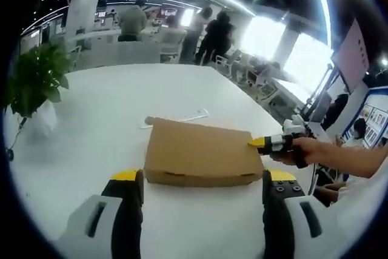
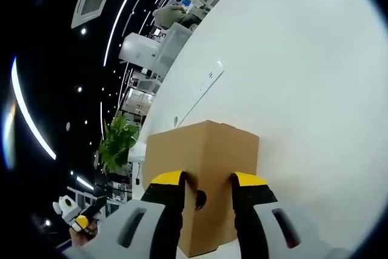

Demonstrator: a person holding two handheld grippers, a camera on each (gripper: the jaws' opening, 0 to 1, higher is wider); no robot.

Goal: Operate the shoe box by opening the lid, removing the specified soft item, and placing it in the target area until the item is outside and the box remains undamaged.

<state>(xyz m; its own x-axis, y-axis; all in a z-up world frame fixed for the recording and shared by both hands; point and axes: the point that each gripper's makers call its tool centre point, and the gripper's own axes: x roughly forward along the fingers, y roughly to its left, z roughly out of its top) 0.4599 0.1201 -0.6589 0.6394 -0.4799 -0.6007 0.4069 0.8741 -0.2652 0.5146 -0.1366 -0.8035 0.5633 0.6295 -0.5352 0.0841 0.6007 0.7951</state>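
Note:
A closed brown cardboard shoe box (image 1: 203, 153) lies on the white table (image 1: 91, 131). My left gripper (image 1: 204, 177) is open, its yellow-tipped jaws set wide just short of the box's near long side. The right gripper (image 1: 274, 144), held by a hand (image 1: 309, 150), touches the upper edge of the box's right end. In the right gripper view, the right gripper (image 2: 207, 181) has its jaws partly apart against the end of the box (image 2: 203, 147), on either side of a small round hole (image 2: 200, 199). Whether they pinch anything is unclear. The left gripper (image 2: 76, 213) appears at the lower left.
A thin white strip (image 1: 182, 117) lies on the table behind the box. A potted green plant (image 1: 36, 80) stands at the table's left edge. People, chairs and desks fill the room beyond the far edge. Bare table surrounds the box.

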